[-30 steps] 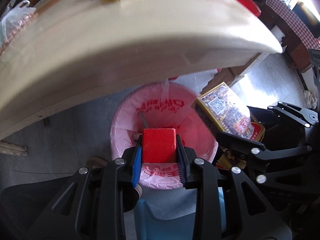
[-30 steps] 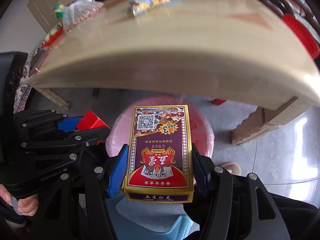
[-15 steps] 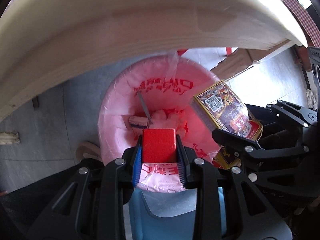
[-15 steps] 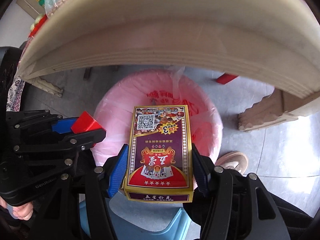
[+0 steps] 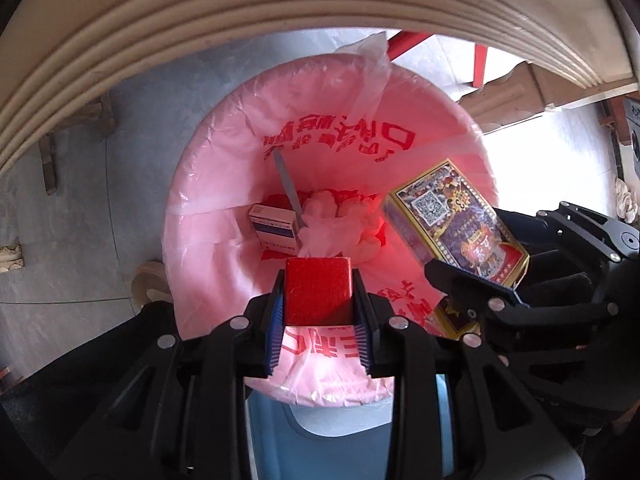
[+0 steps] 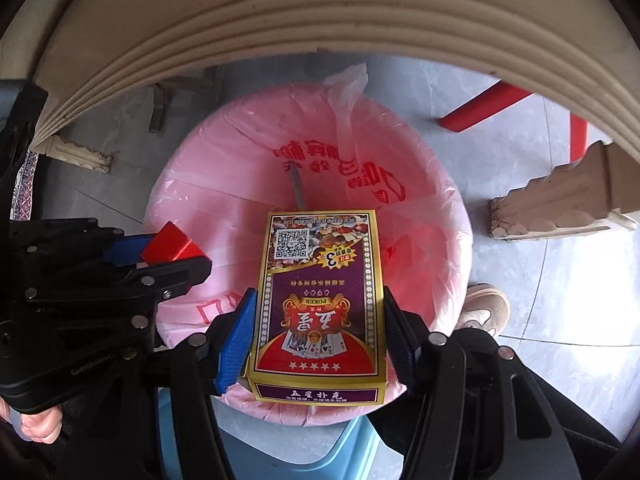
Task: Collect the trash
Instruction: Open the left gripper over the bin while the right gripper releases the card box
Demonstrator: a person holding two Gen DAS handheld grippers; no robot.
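My left gripper [image 5: 319, 296] is shut on a small red box [image 5: 318, 291], held over the near side of a bin lined with a pink bag [image 5: 224, 184]. My right gripper [image 6: 318, 332] is shut on a purple and gold playing-card box [image 6: 320, 300], which hangs above the same pink-lined bin [image 6: 224, 184]. From the left wrist view the card box [image 5: 456, 232] shows at the right over the bin's rim. From the right wrist view the red box [image 6: 170, 242] shows at the left. Inside the bin lie a white and blue carton [image 5: 274, 228], crumpled white tissue [image 5: 340, 220] and a grey stick [image 5: 288, 184].
A cream table edge [image 5: 240, 12] arches close overhead. A carved table leg [image 6: 568, 204] stands right of the bin, red stool legs [image 6: 484, 112] behind it. A shoe [image 6: 484, 304] rests by the bin's right side, a blue stool [image 5: 336, 440] below. Grey tiled floor surrounds.
Both grippers have sunk below the tabletop toward the bin, each keeping its box. The table's top has gone from view and the bin's contents now show.
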